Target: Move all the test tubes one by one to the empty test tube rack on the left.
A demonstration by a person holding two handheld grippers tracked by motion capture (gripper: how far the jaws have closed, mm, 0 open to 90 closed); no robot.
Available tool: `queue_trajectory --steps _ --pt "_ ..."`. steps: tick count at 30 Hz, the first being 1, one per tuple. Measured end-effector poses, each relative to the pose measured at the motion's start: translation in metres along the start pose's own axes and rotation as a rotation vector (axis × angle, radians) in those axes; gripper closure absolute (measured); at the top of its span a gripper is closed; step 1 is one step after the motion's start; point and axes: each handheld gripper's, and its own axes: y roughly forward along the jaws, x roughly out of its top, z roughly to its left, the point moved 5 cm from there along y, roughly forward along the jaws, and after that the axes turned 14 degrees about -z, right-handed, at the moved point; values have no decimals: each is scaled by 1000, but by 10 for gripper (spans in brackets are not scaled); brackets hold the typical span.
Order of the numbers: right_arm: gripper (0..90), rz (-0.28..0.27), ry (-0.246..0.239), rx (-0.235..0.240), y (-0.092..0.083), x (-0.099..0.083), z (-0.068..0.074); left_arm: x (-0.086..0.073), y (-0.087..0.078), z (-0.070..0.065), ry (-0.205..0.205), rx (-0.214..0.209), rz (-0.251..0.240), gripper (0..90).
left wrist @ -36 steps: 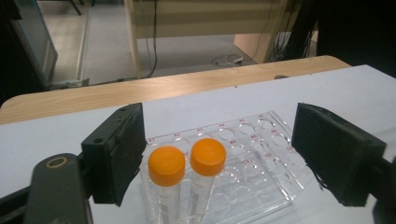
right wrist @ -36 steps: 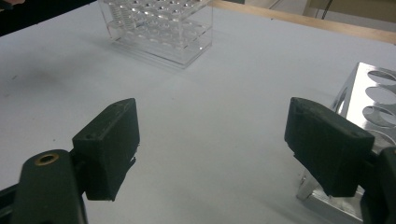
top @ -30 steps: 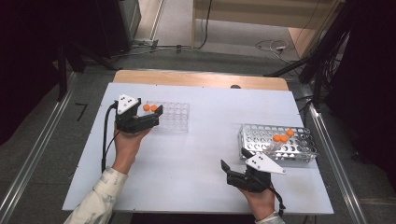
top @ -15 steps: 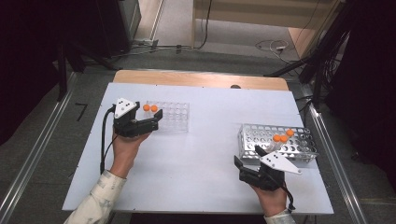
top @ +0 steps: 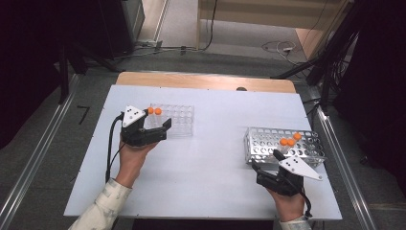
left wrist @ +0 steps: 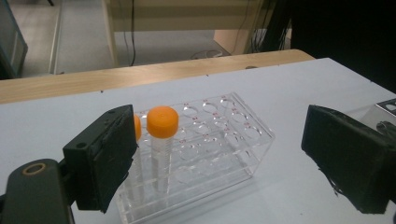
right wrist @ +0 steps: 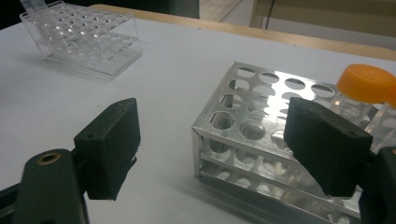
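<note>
A clear plastic rack (top: 176, 120) (left wrist: 219, 140) stands on the white table with two orange-capped tubes (top: 154, 111) (left wrist: 162, 123) upright at its left end. My left gripper (top: 159, 125) (left wrist: 229, 158) sits at that end. It is open, its jaws have just been opening, and no pad touches a tube. A metal rack (top: 268, 139) (right wrist: 252, 130) at the right holds three orange-capped tubes (top: 290, 140) (right wrist: 366, 83). My right gripper (top: 265, 160) (right wrist: 217, 144) is open at the metal rack's near left corner, with nothing gripped.
The white table (top: 215, 163) has a wooden strip (top: 206, 81) along its far edge. Metal rails (top: 33, 163) run along both sides, and cables (top: 282, 48) lie on the floor beyond. Bare tabletop lies between the two racks.
My right gripper has slid right and slightly forward, up to the metal rack's near corner. My left gripper has stayed at the clear rack, its jaws a little wider.
</note>
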Motion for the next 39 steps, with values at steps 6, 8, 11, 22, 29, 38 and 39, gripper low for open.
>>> queue_trajectory --steps 6,8,11,22,29,38,39 --pt "178 0 6 -30 -3 -2 -11 -2 1 -4 9 -9 8 106" --pt "180 -1 6 -37 -3 -2 -13 -2 1 -3 11 -12 12 107" --pt "200 -4 7 -48 -3 -3 -16 -2 0 -3 15 -13 16 107" --pt "230 5 23 -103 3 -11 -31 -4 -2 -7 29 -6 11 106" --pt "283 1 28 -127 8 -12 -37 -3 -5 -8 38 -2 -7 110" --pt "443 -7 20 -170 17 -15 -43 -1 -8 -10 45 1 -26 120" --pt "462 -10 17 -176 17 -15 -43 -1 -8 -10 45 1 -25 121"
